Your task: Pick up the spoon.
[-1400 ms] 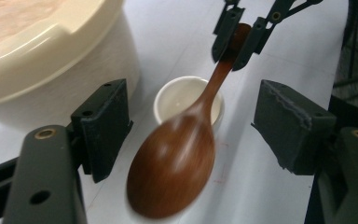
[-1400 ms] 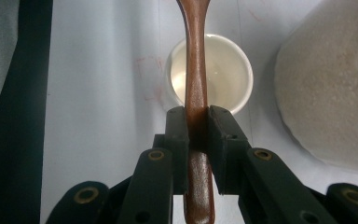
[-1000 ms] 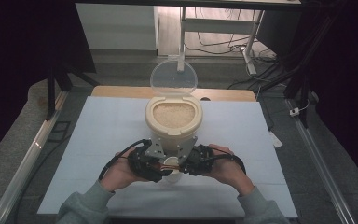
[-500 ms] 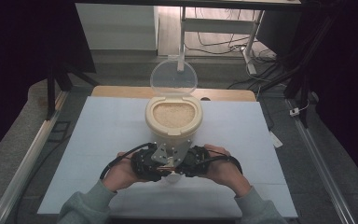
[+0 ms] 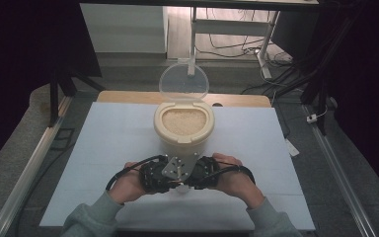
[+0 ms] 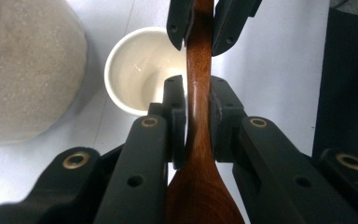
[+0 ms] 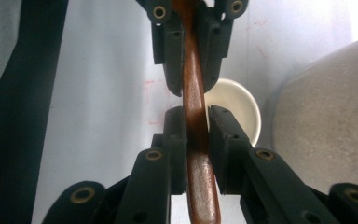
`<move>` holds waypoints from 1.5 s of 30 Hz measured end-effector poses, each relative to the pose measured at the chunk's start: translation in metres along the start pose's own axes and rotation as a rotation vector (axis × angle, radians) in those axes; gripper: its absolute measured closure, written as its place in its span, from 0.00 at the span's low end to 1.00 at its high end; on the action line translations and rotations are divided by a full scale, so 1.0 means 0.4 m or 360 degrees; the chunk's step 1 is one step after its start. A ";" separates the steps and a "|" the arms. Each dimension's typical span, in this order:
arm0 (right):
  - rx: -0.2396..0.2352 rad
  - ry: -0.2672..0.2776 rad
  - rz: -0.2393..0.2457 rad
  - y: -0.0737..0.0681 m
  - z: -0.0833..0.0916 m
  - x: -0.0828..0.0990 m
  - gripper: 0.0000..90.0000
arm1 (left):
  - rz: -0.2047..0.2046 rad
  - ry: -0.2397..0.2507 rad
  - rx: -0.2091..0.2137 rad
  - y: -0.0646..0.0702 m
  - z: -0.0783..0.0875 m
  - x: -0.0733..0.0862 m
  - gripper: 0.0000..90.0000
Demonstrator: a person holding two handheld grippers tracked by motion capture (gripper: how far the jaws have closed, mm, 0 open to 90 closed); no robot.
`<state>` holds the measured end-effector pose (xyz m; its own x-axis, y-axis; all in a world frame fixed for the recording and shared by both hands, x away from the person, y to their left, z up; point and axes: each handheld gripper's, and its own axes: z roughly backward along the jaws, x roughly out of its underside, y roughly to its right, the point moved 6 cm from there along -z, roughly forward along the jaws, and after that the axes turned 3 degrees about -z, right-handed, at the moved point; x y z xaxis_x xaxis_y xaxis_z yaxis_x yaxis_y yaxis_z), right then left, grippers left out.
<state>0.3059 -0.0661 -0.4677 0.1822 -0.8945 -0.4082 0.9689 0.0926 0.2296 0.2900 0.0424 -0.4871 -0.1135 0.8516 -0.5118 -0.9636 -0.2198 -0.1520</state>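
High view is pretty dim overall, edges almost black on both sides, with the brightest patch being the floor beyond the table (image 5: 103, 143). The table's pale top catches soft, even light, no hard shadows. The image is a bit soft and grainy. Both gripper views are much brighter, a bit washed out on the white surface. There's a shiny glare streak on the wooden spoon (image 6: 198, 93), the cup (image 6: 140, 70) looks slightly soft, and the nearest black parts are blurred.
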 end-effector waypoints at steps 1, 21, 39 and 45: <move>0.0008 0.0003 -0.0001 0.003 0.001 0.000 0.84 | 0.0003 0.0002 -0.0004 -0.001 0.000 0.002 0.87; 0.0358 0.0756 -0.0855 0.079 0.118 0.095 0.48 | 0.0173 0.0252 -0.0234 -0.048 0.038 0.017 0.88; 0.0240 0.0987 -0.1251 0.059 0.086 0.137 0.43 | 0.0195 0.0401 -0.0372 -0.048 0.045 0.002 0.88; 0.0235 0.1077 -0.1311 0.062 0.083 0.117 0.43 | 0.0177 0.0444 -0.0404 -0.040 0.045 -0.008 0.88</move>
<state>0.3328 -0.1204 -0.4516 -0.4184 -0.2257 -0.8798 0.8143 -0.5222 -0.2533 0.3016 0.0516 -0.4678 -0.1102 0.6613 -0.7420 -0.8547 -0.4441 -0.2689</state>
